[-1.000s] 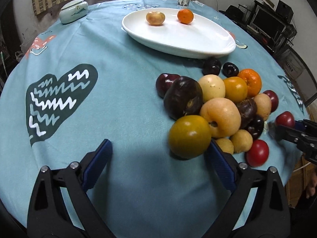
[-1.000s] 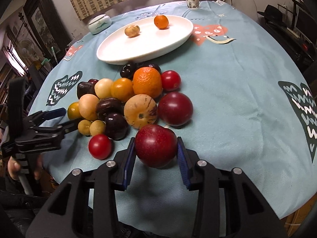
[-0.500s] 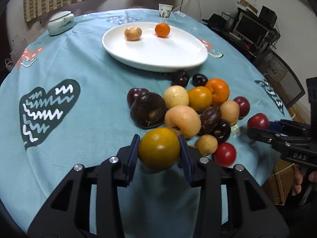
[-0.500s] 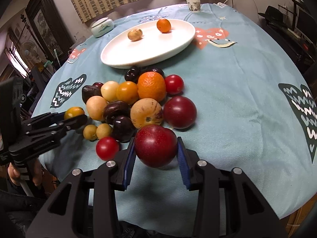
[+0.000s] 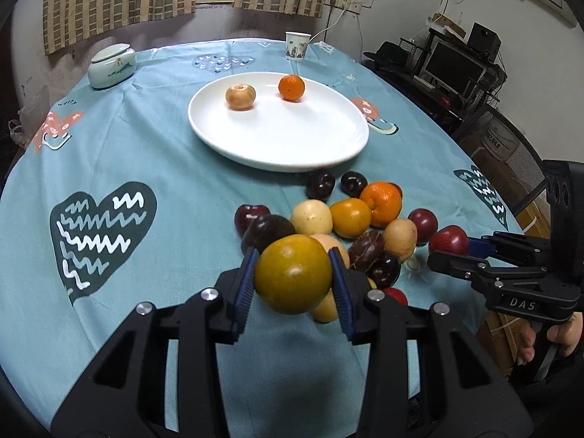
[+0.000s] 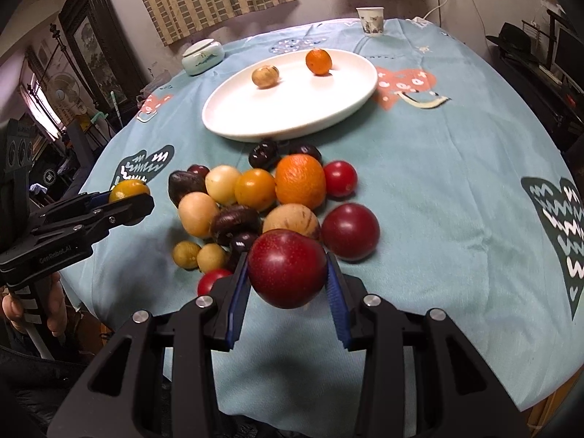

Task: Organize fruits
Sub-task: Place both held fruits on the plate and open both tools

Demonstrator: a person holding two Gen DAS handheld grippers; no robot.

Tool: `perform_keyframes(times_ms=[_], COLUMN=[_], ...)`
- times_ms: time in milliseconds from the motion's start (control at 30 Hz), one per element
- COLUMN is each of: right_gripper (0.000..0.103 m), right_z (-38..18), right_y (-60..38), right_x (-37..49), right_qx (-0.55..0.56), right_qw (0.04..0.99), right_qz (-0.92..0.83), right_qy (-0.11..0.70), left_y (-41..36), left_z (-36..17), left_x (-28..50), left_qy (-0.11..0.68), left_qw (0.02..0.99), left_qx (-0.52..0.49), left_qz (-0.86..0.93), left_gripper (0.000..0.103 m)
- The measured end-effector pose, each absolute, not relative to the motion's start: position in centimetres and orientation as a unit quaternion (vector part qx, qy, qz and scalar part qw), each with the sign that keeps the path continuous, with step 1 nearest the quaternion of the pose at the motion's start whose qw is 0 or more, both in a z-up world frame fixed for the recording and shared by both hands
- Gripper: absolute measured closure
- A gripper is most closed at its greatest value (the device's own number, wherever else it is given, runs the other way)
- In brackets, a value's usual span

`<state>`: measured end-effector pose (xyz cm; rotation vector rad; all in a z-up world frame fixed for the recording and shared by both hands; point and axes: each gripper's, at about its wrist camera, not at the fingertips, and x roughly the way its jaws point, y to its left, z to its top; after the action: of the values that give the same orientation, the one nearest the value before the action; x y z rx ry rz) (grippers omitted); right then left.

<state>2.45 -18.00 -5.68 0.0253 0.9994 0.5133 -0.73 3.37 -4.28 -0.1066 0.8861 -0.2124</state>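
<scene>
1. Gripping a yellow-green fruit [image 5: 293,273] between their blue pads, the left tongs [image 5: 294,283] hold it raised above the near edge of the fruit pile [image 5: 350,226].
2. The right tongs [image 6: 288,277] are clamped on a dark red plum [image 6: 287,268], which sits squarely between the pads [image 6: 237,292] and is lifted clear of the cloth.
3. Just ahead of the right tongs lies the pile on the tabletop [image 6: 438,189]: a second red plum [image 6: 349,231], a speckled tan fruit [image 6: 291,221], an orange [image 6: 300,181], a small red fruit [image 6: 340,178] and several yellow and dark purple pieces, all touching one another.
4. Beyond the pile, farther ahead of both tongs, stands a white plate [image 5: 292,138] that carries a tan fruit [image 5: 240,97] and a small orange [image 5: 291,88], the two well apart from each other.
5. In the left wrist view the right tongs [image 5: 450,246] show to the right of the pile with the plum at their tip; in the right wrist view the left tongs [image 6: 127,197] show to the left with the yellow-green fruit.
6. Past the plate, a lidded ceramic jar [image 5: 112,66] sits off to the left and a paper cup [image 5: 296,46] near the far edge.
</scene>
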Motion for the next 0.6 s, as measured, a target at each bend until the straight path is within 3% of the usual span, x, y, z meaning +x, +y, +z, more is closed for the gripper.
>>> perform_keyframes(times_ms=[367,600], right_gripper=[0.063,0.063], right_z=[-4.1,-1.9], right_y=[-15.5,-13.8], right_x=[5.9,11.9], right_qx=[-0.004,-0.023], right_qw=[0.848,0.855], right_qz=[0.266,0.266], right_qy=[0.459,0.444], left_y=[3.7,4.2], left_z=[-1.5,0.0], left_x=[3.8,11.9], left_qy=[0.405,0.41], left_qw=[0.908,0.908], left_qx=[-0.036,-0.037], left_qz=[-0.096,-0.081], left_gripper=[0.063,0.063])
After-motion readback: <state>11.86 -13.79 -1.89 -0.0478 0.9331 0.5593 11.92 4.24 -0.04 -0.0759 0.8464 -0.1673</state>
